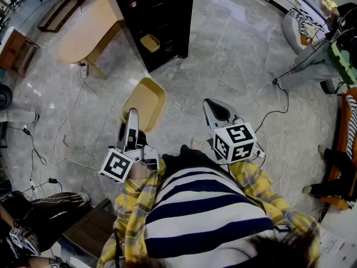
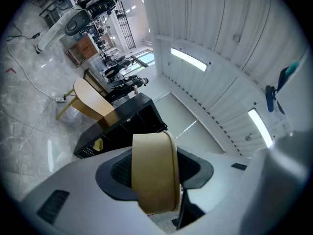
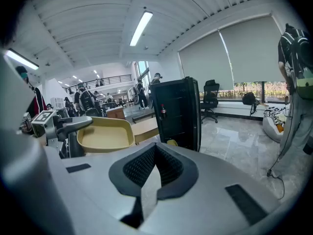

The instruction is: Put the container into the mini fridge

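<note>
While the left gripper (image 1: pixel 132 119) is clamped on the wall of the yellow container (image 1: pixel 145 100), held above the floor (image 1: pixel 234 54) short of the black mini fridge (image 1: pixel 162 21), and the right gripper (image 1: pixel 215 111) is closed and empty, the person should keep the container level and steer it squarely in.

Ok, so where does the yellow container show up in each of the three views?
Head view: the container is left of centre, tilted above the floor.
Left gripper view: bottom centre, seen edge-on.
Right gripper view: left of centre, open side up.
Shared landmark: the black mini fridge.
</note>
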Demonstrator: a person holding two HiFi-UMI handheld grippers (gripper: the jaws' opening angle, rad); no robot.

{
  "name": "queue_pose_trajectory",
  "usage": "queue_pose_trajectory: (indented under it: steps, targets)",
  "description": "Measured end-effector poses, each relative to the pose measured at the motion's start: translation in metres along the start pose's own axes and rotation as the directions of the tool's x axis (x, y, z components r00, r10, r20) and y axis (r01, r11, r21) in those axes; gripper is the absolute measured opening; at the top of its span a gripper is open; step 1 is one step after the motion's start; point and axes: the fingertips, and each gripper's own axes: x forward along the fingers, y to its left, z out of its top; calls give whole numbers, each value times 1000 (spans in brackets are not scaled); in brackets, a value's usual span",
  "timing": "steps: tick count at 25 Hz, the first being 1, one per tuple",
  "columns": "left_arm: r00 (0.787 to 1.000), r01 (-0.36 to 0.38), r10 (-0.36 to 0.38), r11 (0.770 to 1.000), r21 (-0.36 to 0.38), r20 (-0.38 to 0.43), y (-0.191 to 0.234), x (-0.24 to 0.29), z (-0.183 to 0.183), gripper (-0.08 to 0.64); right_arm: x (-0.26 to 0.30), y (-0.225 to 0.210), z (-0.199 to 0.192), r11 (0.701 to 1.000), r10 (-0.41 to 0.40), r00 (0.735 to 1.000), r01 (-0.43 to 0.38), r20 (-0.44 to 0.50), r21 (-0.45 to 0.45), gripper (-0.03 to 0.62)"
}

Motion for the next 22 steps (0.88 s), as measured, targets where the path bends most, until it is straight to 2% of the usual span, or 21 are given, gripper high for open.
queue_pose_trajectory:
  steps: [11, 16, 22]
  targets:
    - [999, -29, 31, 997, -66, 42, 7, 4, -1, 210, 12, -7, 6, 1000, 3, 1000, -3, 0, -24, 26]
    - [998, -19, 24, 996, -91, 59, 7, 10, -5, 209, 18, -13, 7, 999, 15, 1000, -15, 8, -31, 26]
    - [997, -23, 30, 995, -95, 68, 3, 27, -15, 210, 25, -31, 10, 999, 36, 999, -36, 0, -36, 26]
